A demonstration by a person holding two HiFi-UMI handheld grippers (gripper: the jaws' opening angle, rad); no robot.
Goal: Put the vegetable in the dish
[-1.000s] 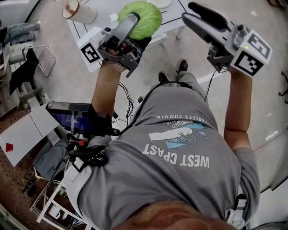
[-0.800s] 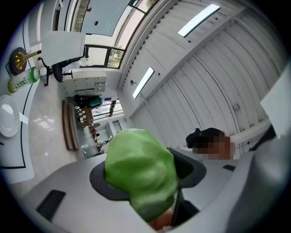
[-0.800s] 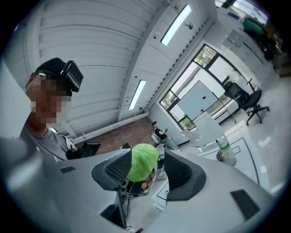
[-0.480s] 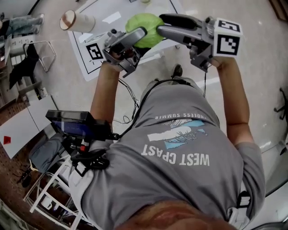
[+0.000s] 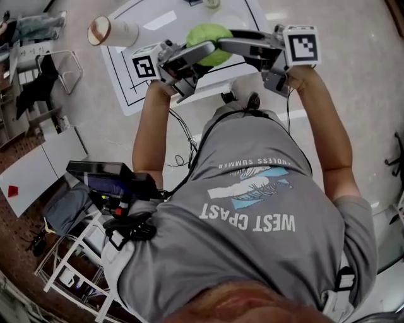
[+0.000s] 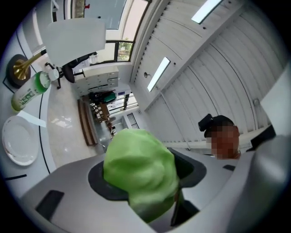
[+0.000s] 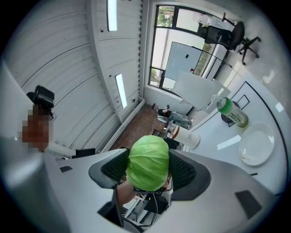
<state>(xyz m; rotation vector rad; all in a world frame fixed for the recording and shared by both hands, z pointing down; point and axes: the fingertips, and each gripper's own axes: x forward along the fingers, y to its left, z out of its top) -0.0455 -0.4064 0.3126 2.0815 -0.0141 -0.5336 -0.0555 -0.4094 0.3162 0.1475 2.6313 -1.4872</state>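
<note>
Head view: the person's gray shirt (image 5: 252, 208) fills the lower frame and hides whatever is beneath it. The white table (image 5: 167, 17) is cut off by the top edge. The cabbage (image 5: 208, 35) is in the air at the table's near edge, clamped in the left gripper (image 5: 201, 52). Both grippers' jaws cover parts of it. The right gripper (image 5: 228, 43) reaches in from the right, its jaws opening with the cabbage between them. A second ago this gripper was well off to the right, and half a second ago it was just beside the cabbage. The left gripper's hold looks the same throughout. A white cylinder (image 5: 112, 30) lies on its side near the table's left edge.

Left gripper view: the pads are closed on the cabbage, which is blurred and covers much of the far jaw. At the left the dish (image 6: 18, 141) lies on the table, well apart from the cabbage, with its white face in plain view. A green bottle (image 6: 28, 94) lies near it.

Right gripper view: the cabbage sits between the two dark pads (whether they touch it I cannot tell). The parts below it are dark and hard to make out. The dish and bottle show at the right.
</note>
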